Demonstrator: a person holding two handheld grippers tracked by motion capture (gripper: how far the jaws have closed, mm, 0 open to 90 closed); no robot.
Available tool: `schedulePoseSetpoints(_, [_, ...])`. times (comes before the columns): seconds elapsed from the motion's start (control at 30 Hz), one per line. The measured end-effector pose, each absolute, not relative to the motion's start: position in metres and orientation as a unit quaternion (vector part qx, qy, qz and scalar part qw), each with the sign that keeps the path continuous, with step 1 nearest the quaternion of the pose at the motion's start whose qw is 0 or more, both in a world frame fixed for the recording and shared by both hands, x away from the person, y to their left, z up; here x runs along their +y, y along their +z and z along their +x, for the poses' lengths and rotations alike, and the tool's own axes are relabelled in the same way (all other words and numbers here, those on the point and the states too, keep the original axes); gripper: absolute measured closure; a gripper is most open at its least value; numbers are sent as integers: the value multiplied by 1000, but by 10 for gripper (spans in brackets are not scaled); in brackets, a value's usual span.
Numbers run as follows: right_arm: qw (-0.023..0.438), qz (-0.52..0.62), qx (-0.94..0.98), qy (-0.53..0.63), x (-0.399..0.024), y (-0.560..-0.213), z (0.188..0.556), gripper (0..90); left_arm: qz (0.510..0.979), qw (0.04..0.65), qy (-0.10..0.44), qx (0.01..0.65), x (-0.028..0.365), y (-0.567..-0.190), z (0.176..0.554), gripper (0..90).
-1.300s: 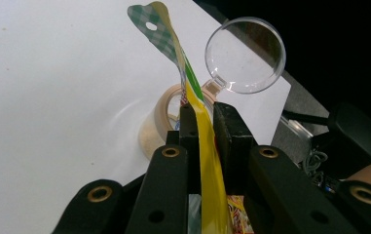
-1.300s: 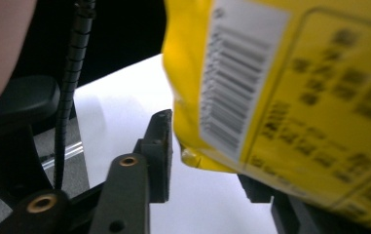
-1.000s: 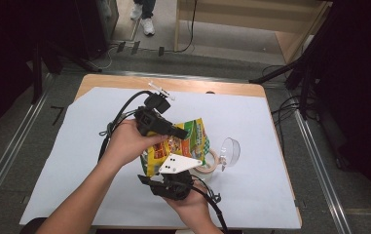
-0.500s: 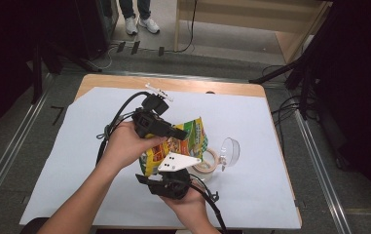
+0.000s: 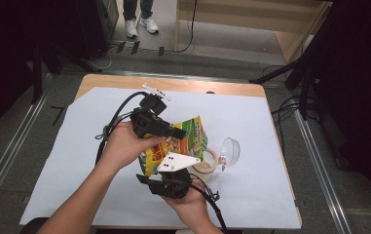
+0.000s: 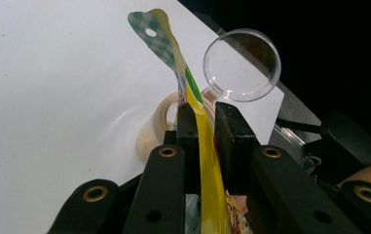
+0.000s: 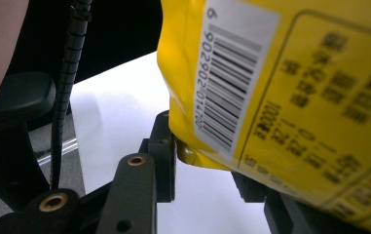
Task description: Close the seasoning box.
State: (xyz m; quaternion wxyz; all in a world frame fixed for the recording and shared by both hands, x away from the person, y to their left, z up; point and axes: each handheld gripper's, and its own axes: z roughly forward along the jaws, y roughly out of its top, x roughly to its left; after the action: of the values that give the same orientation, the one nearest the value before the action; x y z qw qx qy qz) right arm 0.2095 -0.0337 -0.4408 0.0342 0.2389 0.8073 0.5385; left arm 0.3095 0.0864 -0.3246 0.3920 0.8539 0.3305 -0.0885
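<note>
Both grippers held the snack bag (image 5: 176, 144) up over the near middle of the table (image 5: 270, 204), above an open cup (image 5: 207, 163). The left gripper (image 5: 180, 132) pinched its upper edge nearly shut; the right gripper (image 5: 173, 168) clamped the fuller bottom, jaws wider. This two-ended grip probably served to tilt the bag for pouring, though its mouth was hard to see.

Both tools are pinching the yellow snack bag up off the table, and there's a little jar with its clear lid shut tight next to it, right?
Almost. Both the left tool and the right tool do pinch the yellow snack bag. But the clear lid isn't shut: in the left gripper view it stands up, swung open, behind the little jar. The high view shows it open too.
</note>
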Motion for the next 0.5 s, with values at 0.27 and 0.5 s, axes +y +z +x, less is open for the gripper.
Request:
schedulePoseSetpoints(0.27, [25,243,804,542,-33,-441,209,675,855,391,-89,330,85,-326,310,813])
schedulePoseSetpoints(0.5, [24,244,804,542,-34,-441,209,674,856,390,-88,329,85,-325,310,812])
